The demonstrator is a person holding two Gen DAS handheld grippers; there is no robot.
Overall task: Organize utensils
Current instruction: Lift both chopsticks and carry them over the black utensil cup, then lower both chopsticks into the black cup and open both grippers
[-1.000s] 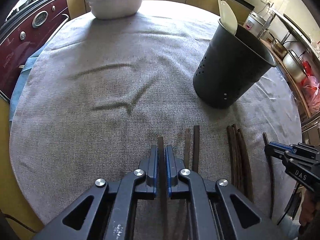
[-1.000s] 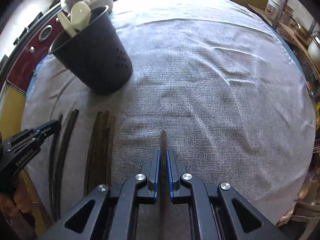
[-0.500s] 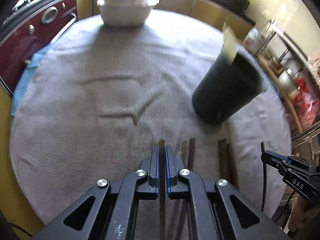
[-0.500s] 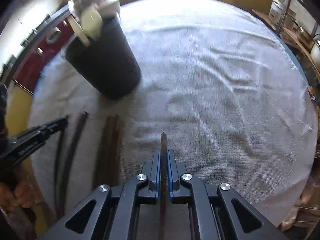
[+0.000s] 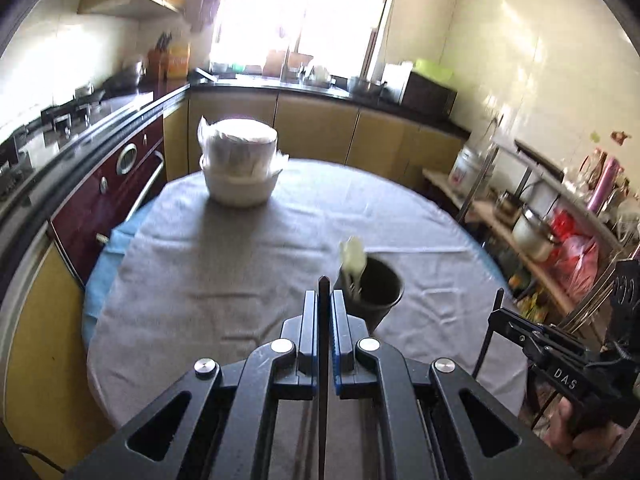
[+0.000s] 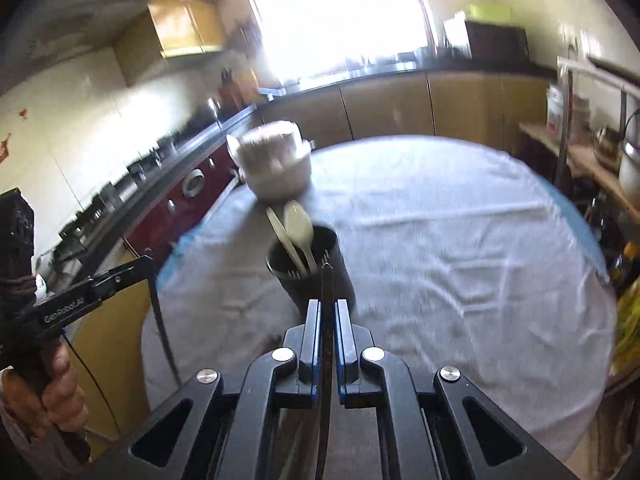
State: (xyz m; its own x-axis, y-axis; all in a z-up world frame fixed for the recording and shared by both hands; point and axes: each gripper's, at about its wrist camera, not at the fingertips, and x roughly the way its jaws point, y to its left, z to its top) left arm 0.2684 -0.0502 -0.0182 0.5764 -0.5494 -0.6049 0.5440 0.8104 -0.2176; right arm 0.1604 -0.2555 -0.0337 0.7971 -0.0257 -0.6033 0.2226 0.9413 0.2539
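Observation:
My left gripper (image 5: 323, 298) is shut on a dark chopstick (image 5: 323, 286) and is held above the grey-clothed round table (image 5: 240, 264). The black perforated utensil holder (image 5: 376, 292) stands just ahead and to the right, with a pale spoon (image 5: 353, 258) sticking out. My right gripper (image 6: 327, 305) is shut on another dark chopstick (image 6: 327, 280), whose tip overlaps the holder (image 6: 345, 276) with its pale spoons (image 6: 298, 228). Each gripper also shows in the other's view: the right gripper (image 5: 500, 316) with its chopstick (image 5: 485, 344), the left gripper (image 6: 144, 264) with its chopstick (image 6: 160, 320).
A stack of white bowls (image 5: 240, 168) sits at the table's far side. A dark red oven (image 5: 112, 184) and a counter run along the left. A shelf with pots (image 5: 532, 232) stands to the right. A hand (image 6: 60, 396) holds the left gripper's handle.
Both grippers rose off the cloth and tilted upward, each carrying its chopstick. The views now take in the kitchen, and the chopsticks left on the cloth are out of sight.

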